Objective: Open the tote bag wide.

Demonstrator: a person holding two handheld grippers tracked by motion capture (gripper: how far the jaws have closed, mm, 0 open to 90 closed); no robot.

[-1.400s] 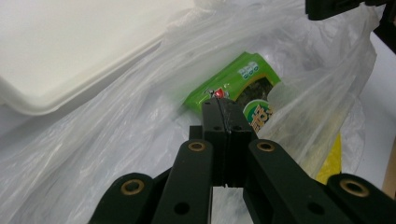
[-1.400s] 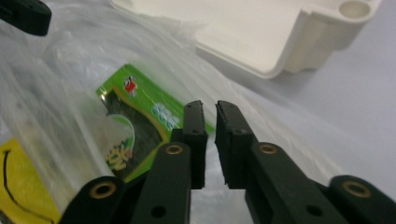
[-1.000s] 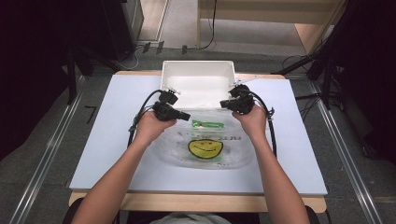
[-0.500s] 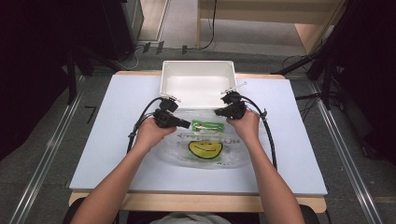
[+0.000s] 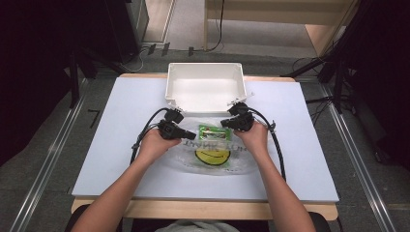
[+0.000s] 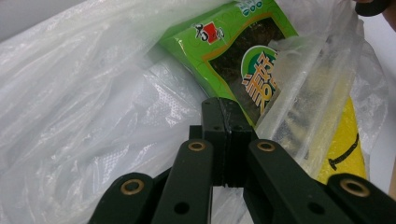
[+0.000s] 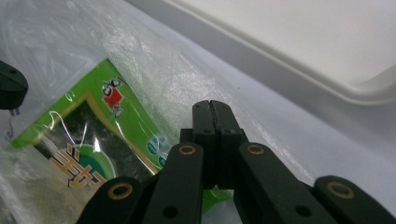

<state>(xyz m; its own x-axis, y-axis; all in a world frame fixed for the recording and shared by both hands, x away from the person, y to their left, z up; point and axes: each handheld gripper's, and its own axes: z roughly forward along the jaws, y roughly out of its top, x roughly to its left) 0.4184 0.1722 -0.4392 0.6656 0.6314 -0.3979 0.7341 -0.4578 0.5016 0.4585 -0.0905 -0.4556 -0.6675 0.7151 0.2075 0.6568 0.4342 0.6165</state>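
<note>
On the white table (image 5: 121, 159), left gripper (image 5: 186, 132) and right gripper (image 5: 223, 123), jaws together, each pinched the clear plastic bag (image 5: 241, 162) holding a green packet (image 5: 212, 132).

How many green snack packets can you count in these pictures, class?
1. The green snack packet lies inside the clear plastic bag, near its far edge, between the two grippers and just in front of the white bin. Others could be hidden under the crumpled plastic.

One camera hangs above the person's side, looking forward and down over the whole table (image 5: 121, 121), while one rides close behind each gripper's jaws, and all three share the green packet (image 5: 212, 132) (image 6: 233, 60) (image 7: 93, 140) in the clear bag (image 5: 212, 162) (image 6: 84, 116) (image 7: 177, 79).
</note>
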